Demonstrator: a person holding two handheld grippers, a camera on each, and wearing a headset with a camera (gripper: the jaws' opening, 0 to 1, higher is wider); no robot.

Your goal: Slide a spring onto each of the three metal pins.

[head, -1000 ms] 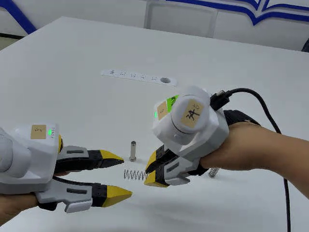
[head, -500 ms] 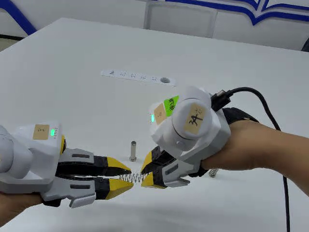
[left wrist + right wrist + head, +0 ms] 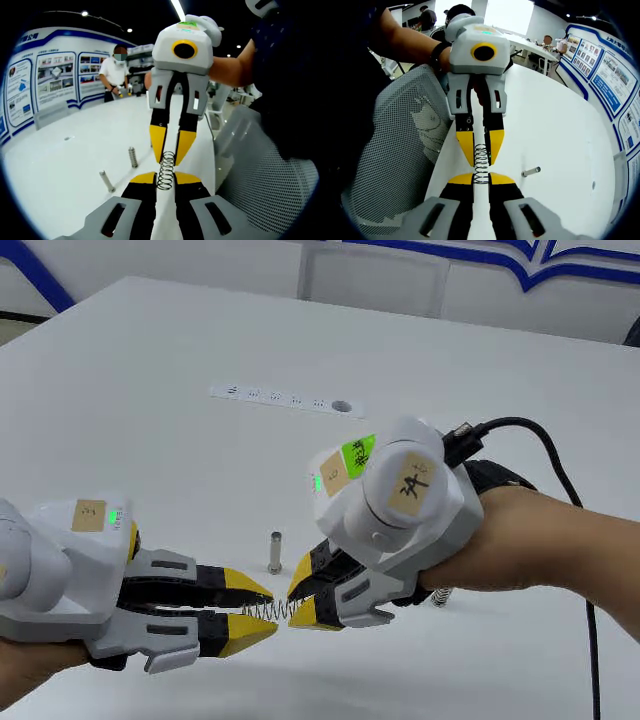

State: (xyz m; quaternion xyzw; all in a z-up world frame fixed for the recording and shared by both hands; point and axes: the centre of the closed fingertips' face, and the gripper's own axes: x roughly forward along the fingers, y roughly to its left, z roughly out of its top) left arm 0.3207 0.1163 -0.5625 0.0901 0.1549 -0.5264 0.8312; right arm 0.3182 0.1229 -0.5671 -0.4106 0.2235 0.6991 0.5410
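A short steel spring (image 3: 278, 609) hangs level between my two grippers, just above the white table (image 3: 150, 440). My left gripper (image 3: 262, 612) is shut on its left end and my right gripper (image 3: 296, 602) is shut on its right end. In the left gripper view the spring (image 3: 166, 169) runs from my own jaws up to the right gripper (image 3: 171, 146). The right gripper view has the spring (image 3: 480, 161) leading to the left gripper (image 3: 481, 144). One bare metal pin (image 3: 275, 552) stands just behind the spring. A second spring (image 3: 441, 595) peeks out behind the right gripper.
A white power strip (image 3: 288, 399) lies farther back on the table. A black cable (image 3: 545, 455) trails from the right gripper. A grey mesh chair (image 3: 405, 150) sits at the table's near edge. A person (image 3: 116, 70) stands in the background.
My left gripper, open a second ago, has moved in and shut on the free end of the spring. The right gripper has kept its hold and lifted slightly.
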